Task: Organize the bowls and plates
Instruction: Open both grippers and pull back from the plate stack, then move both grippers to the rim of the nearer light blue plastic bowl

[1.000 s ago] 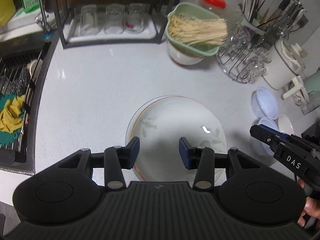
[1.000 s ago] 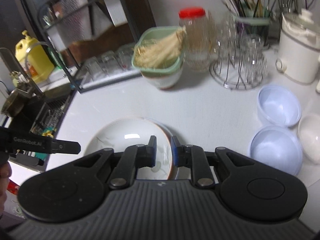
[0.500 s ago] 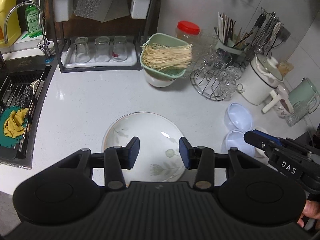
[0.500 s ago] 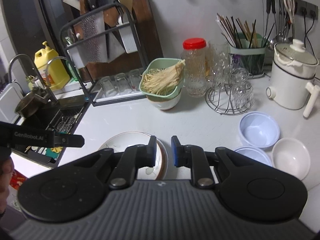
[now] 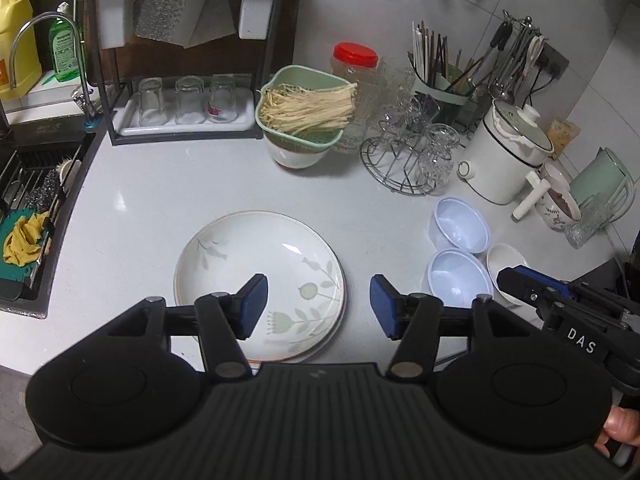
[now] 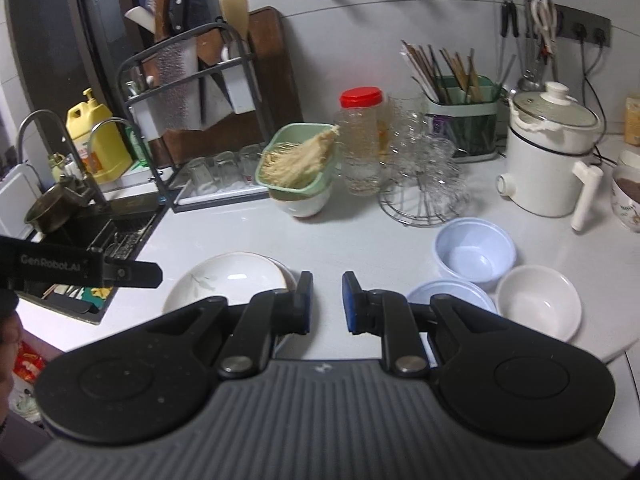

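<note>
Plates (image 5: 260, 280) sit stacked near counter (image 5: 160, 200) front edge. L gripper (image 5: 318, 304) has just been opening, nothing between; R gripper (image 6: 327, 300) near-closed, empty. Next: nest bowls (image 6: 474, 254) at right edge.

The plates (image 5: 260, 280) sit stacked on the counter (image 5: 180, 192). Three bowls (image 5: 460, 230) cluster to their right, the sink (image 5: 28, 220) to their left.

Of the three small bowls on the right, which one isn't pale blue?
The white bowl, the rightmost of the cluster; the two pale blue bowls sit to its left.
</note>
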Available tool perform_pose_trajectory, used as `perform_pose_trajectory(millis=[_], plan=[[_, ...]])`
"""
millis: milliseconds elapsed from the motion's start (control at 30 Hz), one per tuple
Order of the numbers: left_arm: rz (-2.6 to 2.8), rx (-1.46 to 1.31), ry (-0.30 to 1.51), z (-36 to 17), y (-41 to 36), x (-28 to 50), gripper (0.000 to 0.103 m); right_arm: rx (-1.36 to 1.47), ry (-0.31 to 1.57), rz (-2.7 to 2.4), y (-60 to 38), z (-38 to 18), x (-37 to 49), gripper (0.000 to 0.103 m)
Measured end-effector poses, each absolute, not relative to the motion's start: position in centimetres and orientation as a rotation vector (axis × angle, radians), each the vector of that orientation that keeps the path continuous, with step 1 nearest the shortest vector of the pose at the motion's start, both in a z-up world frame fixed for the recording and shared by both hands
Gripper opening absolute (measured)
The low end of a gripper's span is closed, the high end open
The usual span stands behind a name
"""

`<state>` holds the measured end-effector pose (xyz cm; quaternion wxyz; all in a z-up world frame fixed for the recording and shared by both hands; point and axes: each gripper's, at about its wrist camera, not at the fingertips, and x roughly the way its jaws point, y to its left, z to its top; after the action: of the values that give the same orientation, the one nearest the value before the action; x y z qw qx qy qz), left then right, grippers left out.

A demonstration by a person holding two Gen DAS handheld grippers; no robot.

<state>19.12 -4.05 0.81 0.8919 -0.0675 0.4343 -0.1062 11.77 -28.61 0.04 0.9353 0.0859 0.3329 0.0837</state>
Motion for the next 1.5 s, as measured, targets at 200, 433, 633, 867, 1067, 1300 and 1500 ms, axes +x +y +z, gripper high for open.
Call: perform_pose_trajectory(millis=[200, 433, 633, 867, 1067, 1300, 1500], plan=[[-0.268, -0.108, 0.908, -0.3, -6.2, 20.3, 0.074, 0.172, 0.684, 0.099, -30.4, -0.3, 10.2, 0.025], [-0.347, -0.081, 0.941, -2.6, -9.7, 22.1, 0.074, 0.212, 0.711, 0.022, -33.1, -2.6, 9.3, 0.061], [-0.422, -0.05, 0.978, -4.9, -13.1, 24.1, 0.074, 0.282, 0.742, -0.072, -36.0, -4.8, 9.5, 0.061], [-0.479, -0.05, 1.017, -8.1, -16.1, 26.8, 0.074, 0.34, 0.788, -0.134, -38.3, -8.1, 11.4, 0.06], [-0.512, -0.072, 1.085, -10.9, -18.1, 29.6, 0.073, 0.37, 0.824, -0.129, -38.9, -10.3, 14.0, 0.049], [-0.546, -0.062, 1.122, -12.7, -20.2, 31.8, 0.064, 0.391, 0.873, -0.138, -39.4, -12.2, 16.4, 0.045], [-0.581, -0.023, 1.149, -14.0, -21.8, 32.8, 0.045, 0.419, 0.895, -0.166, -40.0, -13.3, 17.2, 0.031]])
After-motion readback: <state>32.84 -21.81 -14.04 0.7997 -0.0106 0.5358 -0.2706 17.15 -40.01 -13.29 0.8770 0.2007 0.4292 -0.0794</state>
